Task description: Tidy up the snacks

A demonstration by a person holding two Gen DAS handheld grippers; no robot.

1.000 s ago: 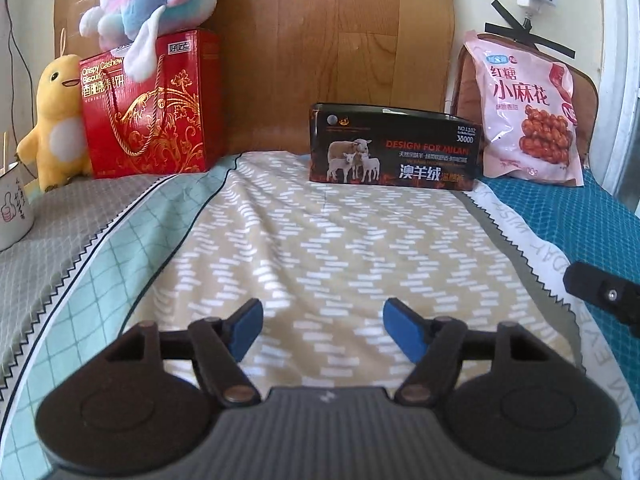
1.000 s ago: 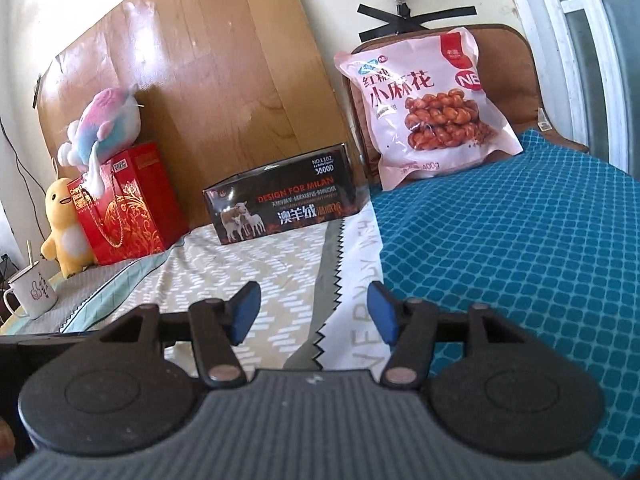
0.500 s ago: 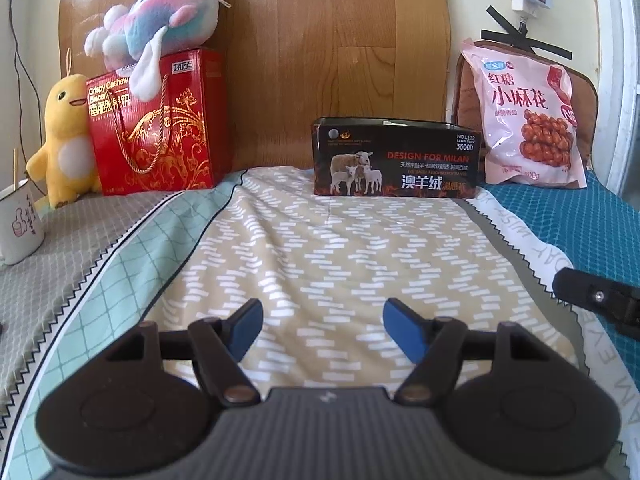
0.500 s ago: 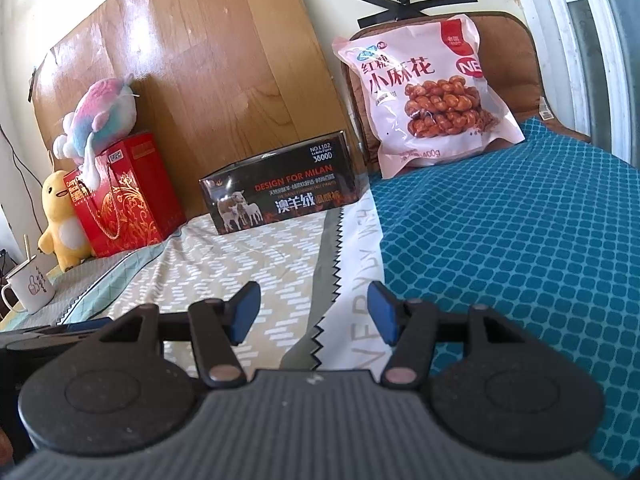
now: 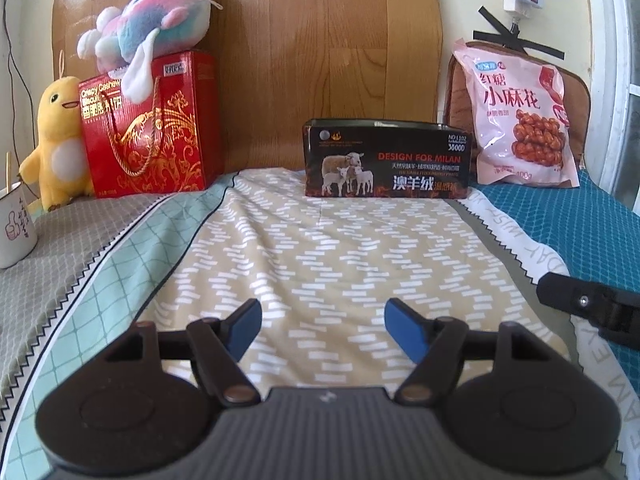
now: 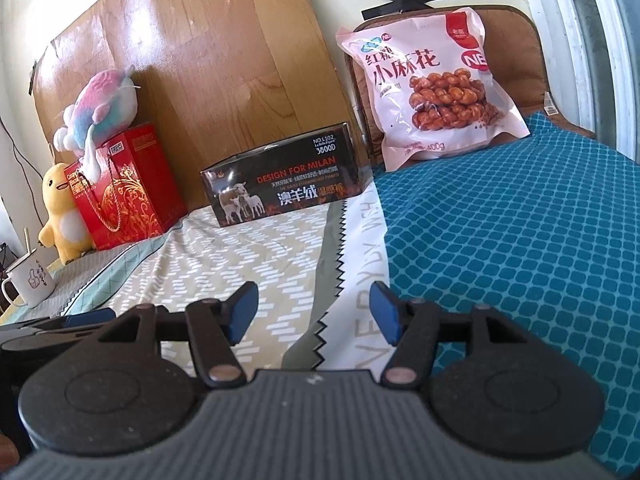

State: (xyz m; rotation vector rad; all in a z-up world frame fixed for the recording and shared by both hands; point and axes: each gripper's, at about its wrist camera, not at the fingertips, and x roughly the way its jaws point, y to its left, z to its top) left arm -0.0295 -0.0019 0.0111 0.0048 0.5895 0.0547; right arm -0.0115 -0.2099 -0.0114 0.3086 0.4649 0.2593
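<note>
A pink snack bag point(image 5: 520, 116) point(image 6: 432, 88) leans upright against a brown cushion at the back right. A black box with sheep on it point(image 5: 386, 164) point(image 6: 284, 186) stands in the back middle. A red cashew biscuit box point(image 5: 148, 124) point(image 6: 124, 188) stands at the back left. My left gripper point(image 5: 322, 322) is open and empty above the beige patterned cloth, well short of the black box. My right gripper point(image 6: 314, 306) is open and empty above the seam between the cloths, well short of the bag.
A pastel plush point(image 5: 152, 36) lies on the red box. A yellow duck plush point(image 5: 58, 140) and a white mug point(image 5: 14, 224) stand at the left. A wooden board point(image 5: 320, 40) backs the bed. The teal cloth point(image 6: 520, 240) covers the right side.
Both grippers have dropped lower and tilted up a little, so the boxes and the bag sit lower in view. Both stay open and empty.
</note>
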